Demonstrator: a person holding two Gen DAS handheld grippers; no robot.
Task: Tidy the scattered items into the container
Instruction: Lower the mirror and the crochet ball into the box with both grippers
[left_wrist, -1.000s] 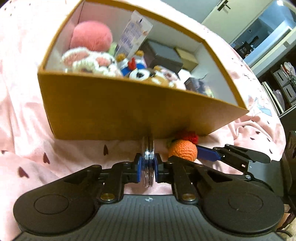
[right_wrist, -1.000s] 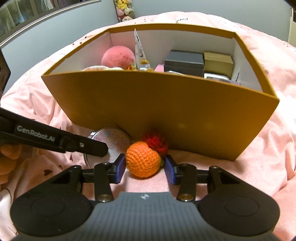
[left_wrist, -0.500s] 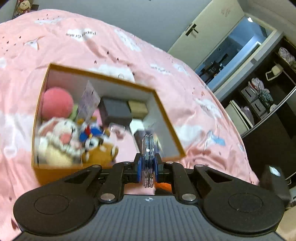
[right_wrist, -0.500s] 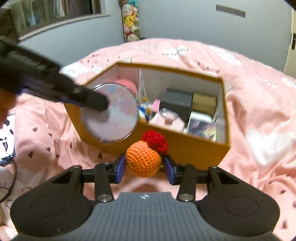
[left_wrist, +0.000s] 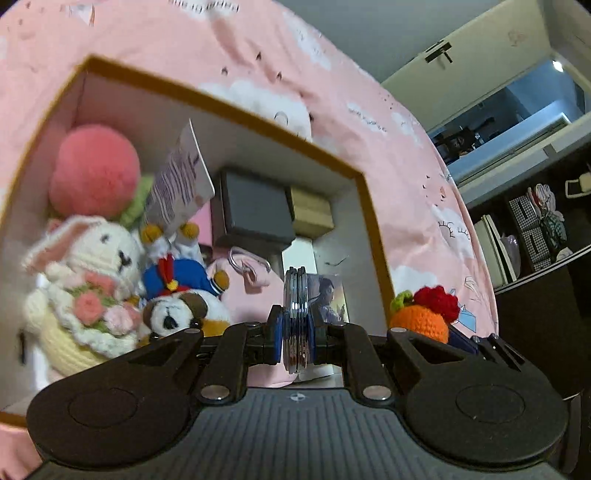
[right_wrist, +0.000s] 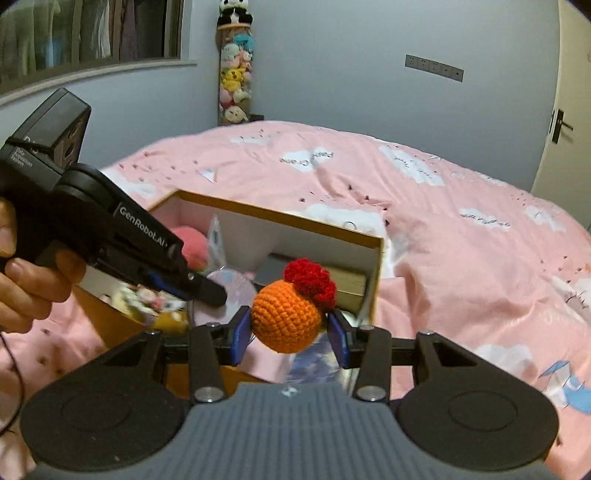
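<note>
Round compact mirror held edge-on, clamped tight in left gripper, above open cardboard box on pink bedspread. Crocheted orange ball with red tuft pinched between half-spread jaws of right gripper, at box's near right corner. Plush bunny, grey case inside box.

The room light is soft and even, without hard shadows, and the brightest place is a small lamp behind the open doorway. Both my views are bent strongly at the edges, with dark corners. The plush toys in the box are smeared by motion blur, while my fingers stay sharp.
</note>
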